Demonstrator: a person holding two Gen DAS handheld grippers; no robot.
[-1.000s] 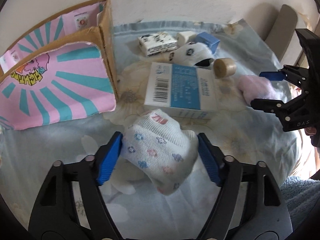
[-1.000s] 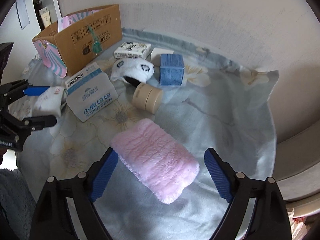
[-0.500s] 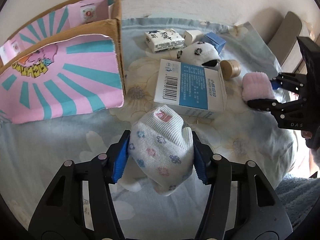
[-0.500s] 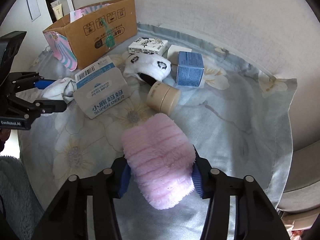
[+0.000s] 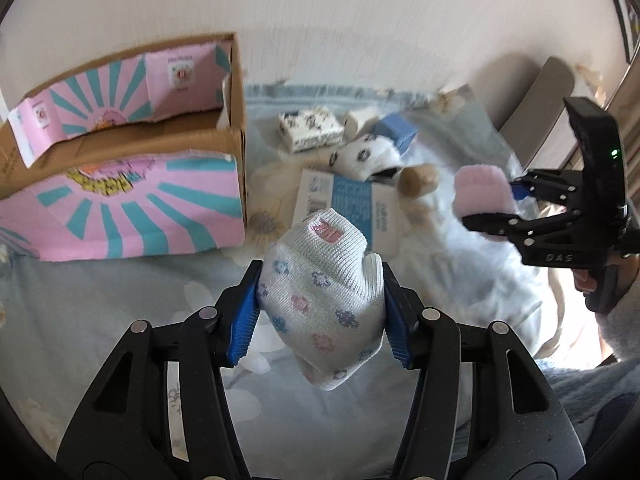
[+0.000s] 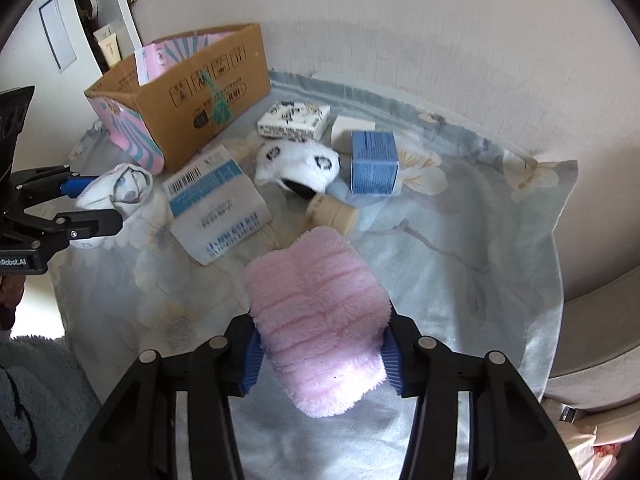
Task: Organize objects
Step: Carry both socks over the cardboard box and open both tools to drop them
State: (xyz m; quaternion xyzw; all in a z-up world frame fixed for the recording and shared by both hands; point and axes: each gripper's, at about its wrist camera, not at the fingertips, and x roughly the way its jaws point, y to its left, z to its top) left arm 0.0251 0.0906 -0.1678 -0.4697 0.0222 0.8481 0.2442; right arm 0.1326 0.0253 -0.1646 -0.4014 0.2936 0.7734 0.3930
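My left gripper [image 5: 320, 312] is shut on a white sock with small flowers [image 5: 324, 304] and holds it above the blue floral cloth; it also shows in the right wrist view [image 6: 120, 188]. My right gripper [image 6: 320, 348] is shut on a fluffy pink sock [image 6: 320, 320], lifted off the cloth; it also shows in the left wrist view [image 5: 482, 196]. An open cardboard box with pink and teal flaps [image 5: 132, 184] stands at the left, also seen in the right wrist view [image 6: 188, 92].
On the cloth lie a white and blue carton [image 6: 218, 208], a white sock with black spots [image 6: 298, 164], a tan jar [image 6: 332, 214], a blue box [image 6: 374, 162], a black-and-white patterned box [image 6: 294, 120] and a small white box [image 6: 352, 128]. A wall stands behind.
Both grippers closed on their socks and lifted them off the cloth. The left gripper rose and drew back, so the open box top now shows.
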